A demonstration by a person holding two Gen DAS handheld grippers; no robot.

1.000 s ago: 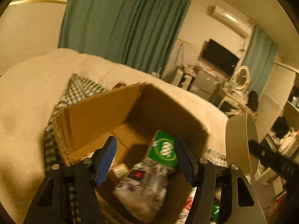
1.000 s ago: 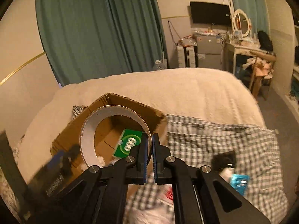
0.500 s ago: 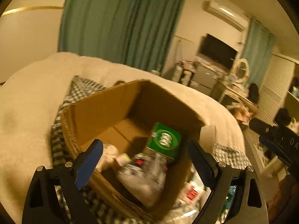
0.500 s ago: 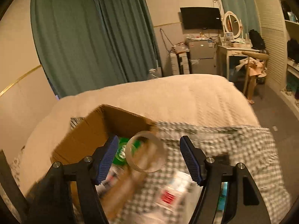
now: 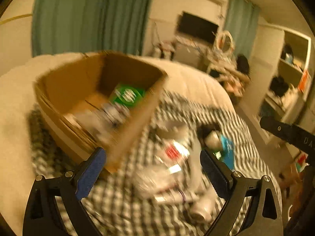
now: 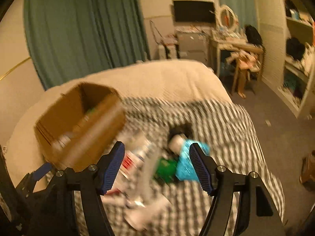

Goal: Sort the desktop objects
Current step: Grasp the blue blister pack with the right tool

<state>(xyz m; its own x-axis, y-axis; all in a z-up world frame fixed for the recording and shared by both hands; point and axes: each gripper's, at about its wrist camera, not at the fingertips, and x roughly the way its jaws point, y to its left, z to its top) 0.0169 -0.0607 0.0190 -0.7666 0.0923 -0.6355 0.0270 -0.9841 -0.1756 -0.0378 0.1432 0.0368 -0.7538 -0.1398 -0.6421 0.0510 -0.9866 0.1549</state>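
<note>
Left wrist view: looks forward and down over the bed (image 5: 196,82), close above the cardboard box (image 5: 65,82) at its left.
Right wrist view: sits farther right, facing the checked cloth (image 6: 226,118), with the box farther off.
Shared: box, cloth, blurred clutter, curtains (image 6: 82,29), television (image 6: 194,10).

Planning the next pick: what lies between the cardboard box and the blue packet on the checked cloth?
In the right wrist view, blurred loose items lie between the cardboard box and the blue packet: a red-and-white pack and a green item.
</note>
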